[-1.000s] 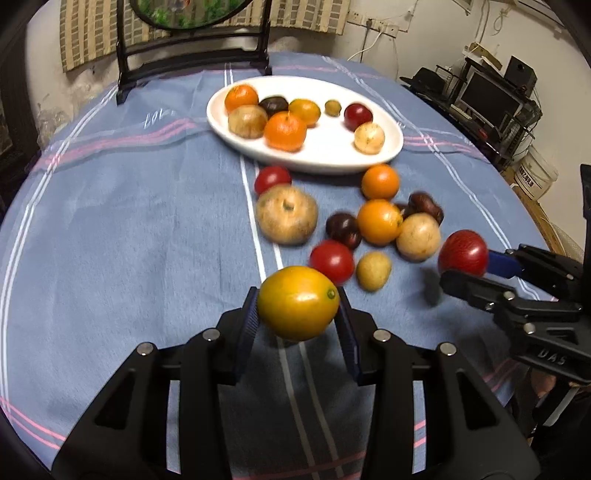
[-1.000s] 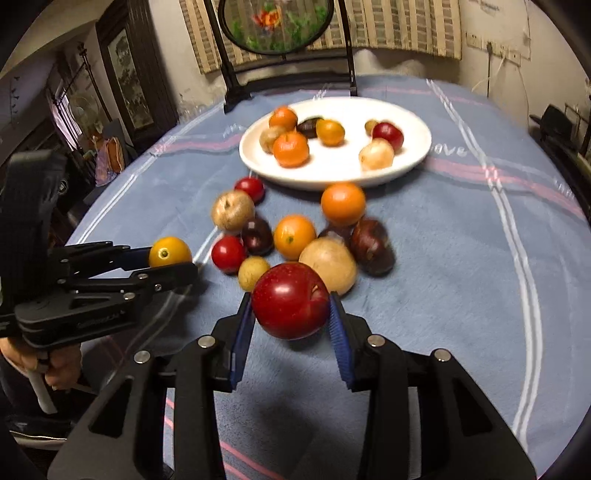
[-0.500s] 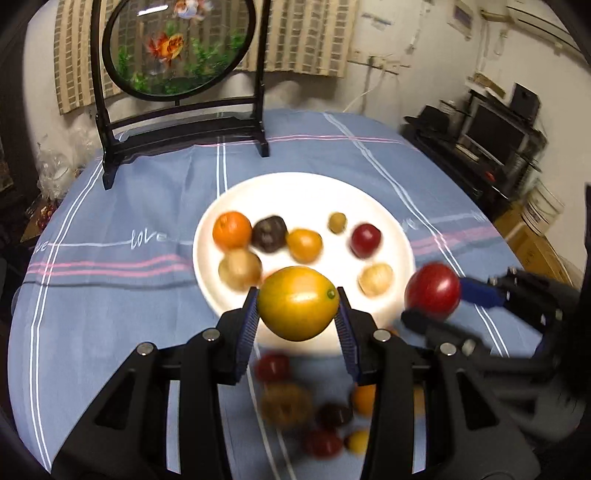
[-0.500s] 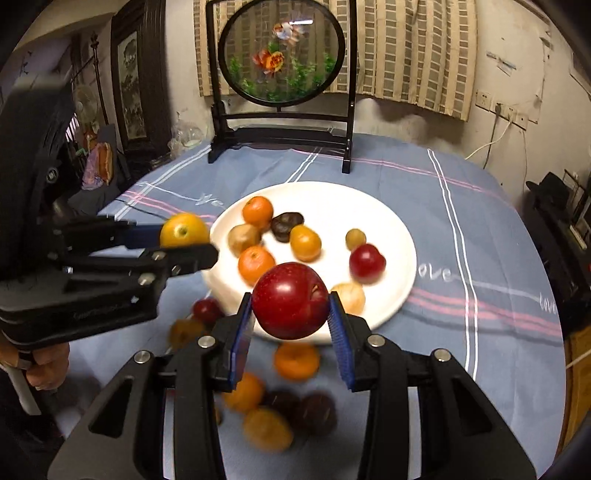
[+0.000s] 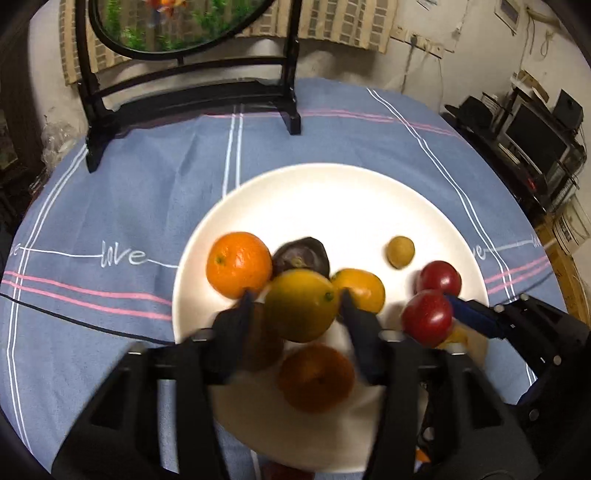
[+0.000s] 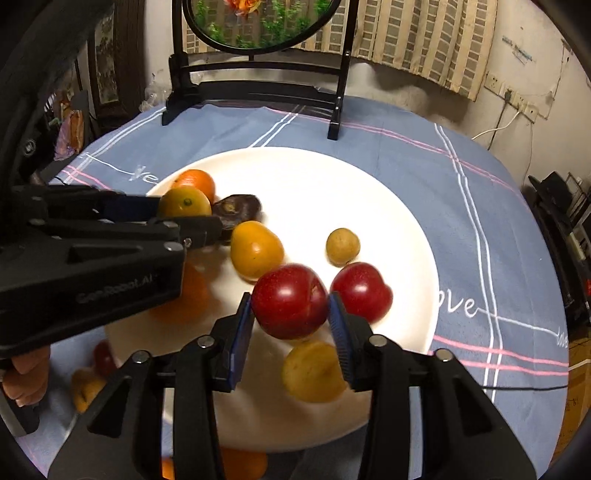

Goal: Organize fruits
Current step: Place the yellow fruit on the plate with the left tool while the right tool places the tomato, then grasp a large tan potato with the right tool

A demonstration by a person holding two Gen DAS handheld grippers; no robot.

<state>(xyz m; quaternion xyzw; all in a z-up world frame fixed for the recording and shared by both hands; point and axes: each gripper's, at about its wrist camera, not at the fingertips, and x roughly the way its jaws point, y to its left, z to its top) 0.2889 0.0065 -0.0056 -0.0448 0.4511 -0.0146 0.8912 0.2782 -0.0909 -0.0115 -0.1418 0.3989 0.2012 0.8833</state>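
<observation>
**Two fruits over the white plate**

We see the smooth yellow-orange fruit (image 5: 301, 304) between the left gripper (image 5: 295, 314) pads above the round white plate (image 5: 332, 192). Its jaws have just been opening, with gaps at both sides. The glossy red plum (image 6: 290, 301) sits between the right gripper (image 6: 290, 317) blue ribbed pads, also over the plate. These jaws too have been opening, though we cannot tell whether they still touch it.

The blue tablecloth (image 5: 129, 192) left of the plate reads "love" in white stitching. Only the right view shows lettering moulded on the left gripper's body, partly legible, and a hand (image 6: 24, 376). Behind the plate stands a dark-framed round screen (image 6: 258, 22).
</observation>
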